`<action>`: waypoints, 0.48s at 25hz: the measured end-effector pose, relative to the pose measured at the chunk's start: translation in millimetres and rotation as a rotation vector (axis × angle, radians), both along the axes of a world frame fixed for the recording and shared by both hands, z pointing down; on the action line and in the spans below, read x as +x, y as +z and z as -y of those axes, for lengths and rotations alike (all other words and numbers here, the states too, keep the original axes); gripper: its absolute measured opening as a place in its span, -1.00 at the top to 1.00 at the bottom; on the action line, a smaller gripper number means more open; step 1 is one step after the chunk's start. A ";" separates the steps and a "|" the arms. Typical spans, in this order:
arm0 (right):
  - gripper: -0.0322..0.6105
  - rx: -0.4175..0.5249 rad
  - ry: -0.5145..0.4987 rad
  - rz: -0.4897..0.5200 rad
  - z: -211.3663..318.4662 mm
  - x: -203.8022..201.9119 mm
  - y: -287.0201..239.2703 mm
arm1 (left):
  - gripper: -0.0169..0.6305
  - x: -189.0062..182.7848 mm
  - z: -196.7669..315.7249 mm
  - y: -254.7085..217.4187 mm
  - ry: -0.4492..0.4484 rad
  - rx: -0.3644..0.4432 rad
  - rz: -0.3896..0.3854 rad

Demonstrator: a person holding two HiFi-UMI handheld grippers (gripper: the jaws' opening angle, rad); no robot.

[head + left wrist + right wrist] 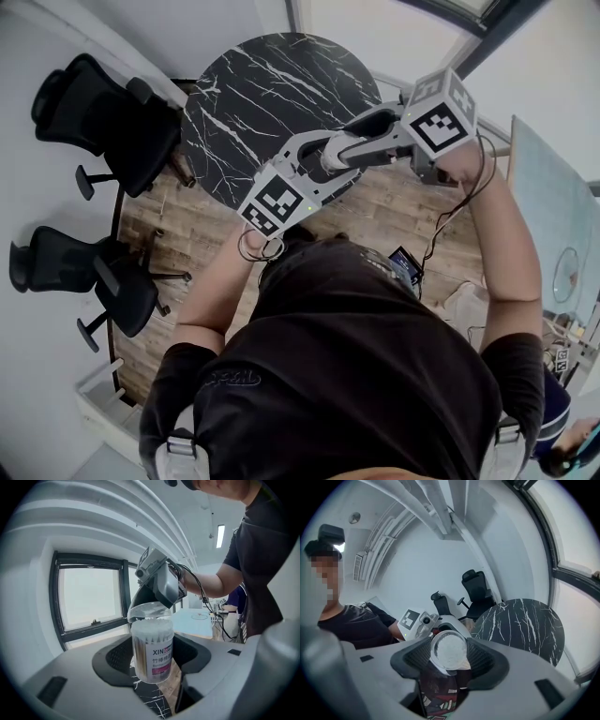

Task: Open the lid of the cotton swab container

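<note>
head view first: shows the left gripper (330, 167) and the right gripper (342, 141) brought tip to tip above the near edge of a round black white-veined marble table (262, 94); cannot make out the task's thing here, lost among the fingers. left gripper view next: finds the left jaws closed on the body of a clear cylindrical plastic cotton swab container (151, 644), upright between the pads and packed with white-tipped sticks, so the left gripper (154, 660) serves as the clamp. above the jaws, sees the clear round plastic lid (147, 611) tilted up off the rim, raised on one side and apparently hinged on the other, with the right gripper (158, 585) coming down onto its top edge. right gripper view last: looks straight down on that lid (447, 649), sitting between the pads of the right gripper (449, 662) and touching both, so reads as pinched at its rim; the left gripper (423, 623) just beyond the jaws. judged as mid-opening: seal broken, lid only partly swung. next move likely calls for swinging the lid further back about its hinge while keeping the left clamp firm and upright, without crushing the thin wall or spilling swabs.
</note>
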State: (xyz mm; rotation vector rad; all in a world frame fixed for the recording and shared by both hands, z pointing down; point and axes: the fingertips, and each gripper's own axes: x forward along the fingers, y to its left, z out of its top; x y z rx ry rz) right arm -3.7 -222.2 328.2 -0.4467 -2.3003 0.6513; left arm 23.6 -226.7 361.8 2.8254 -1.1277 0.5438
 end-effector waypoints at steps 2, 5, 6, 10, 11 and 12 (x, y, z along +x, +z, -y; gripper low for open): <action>0.12 -0.004 -0.008 0.011 0.5 0.3 -3.1 | 0.17 -0.2 0.9 -2.6 0.001 0.003 -0.007; 0.12 0.034 -0.020 0.016 3.8 -1.9 -5.4 | 0.17 -2.9 4.0 -6.1 -0.003 0.003 -0.018; 0.12 0.042 -0.022 0.018 4.4 -2.6 -6.5 | 0.17 -3.6 4.9 -7.0 -0.005 0.003 -0.020; 0.12 0.083 0.008 0.044 14.0 -3.5 -15.7 | 0.17 -6.8 7.9 -4.6 -0.014 -0.006 -0.011; 0.12 0.100 0.017 0.051 17.7 -3.6 -18.8 | 0.17 -7.4 8.0 -3.2 -0.014 -0.011 -0.011; 0.12 0.118 0.023 0.054 20.6 -3.7 -20.8 | 0.17 -7.6 7.5 -1.9 -0.015 -0.014 -0.012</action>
